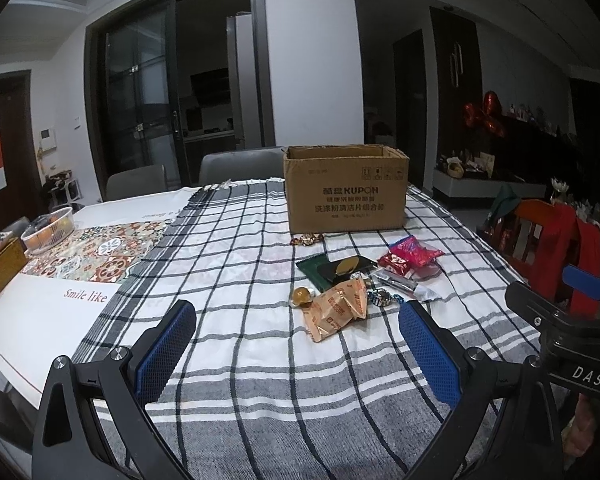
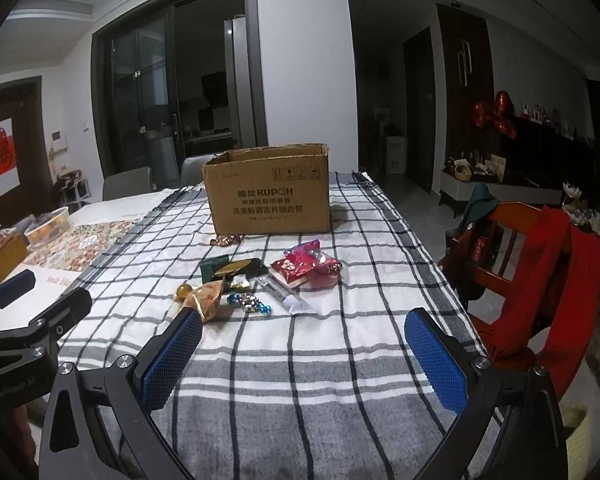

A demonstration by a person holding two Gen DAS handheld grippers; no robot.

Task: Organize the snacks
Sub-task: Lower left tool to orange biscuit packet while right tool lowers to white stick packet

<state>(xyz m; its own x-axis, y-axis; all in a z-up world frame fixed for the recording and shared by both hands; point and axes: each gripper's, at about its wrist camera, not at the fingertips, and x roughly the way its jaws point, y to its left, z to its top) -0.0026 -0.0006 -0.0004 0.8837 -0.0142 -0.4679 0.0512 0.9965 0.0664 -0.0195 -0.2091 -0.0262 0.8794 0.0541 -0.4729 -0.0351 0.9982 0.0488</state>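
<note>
On checked grey-and-white cloth of worktop [image 1: 236, 320], snacks lie loose, none boxed yet. Left tongs [image 1: 296, 344] held wide, empty, short of pile. Nearest, left to right: round amber candy [image 1: 301, 295], crinkled orange foil packet [image 1: 337, 309], dark green flat packet [image 1: 332, 269], red-pink plastic bag [image 1: 410, 257]. Open brown cardboard box [image 1: 346, 188] stands behind pile, small twisted sweets [image 1: 307, 238] at its foot. Right tongs [image 2: 304, 348] also wide, empty. Advised: orange packet pinched across middle, lifted clear, dropped over box rim; round candy likely to roll.
</note>
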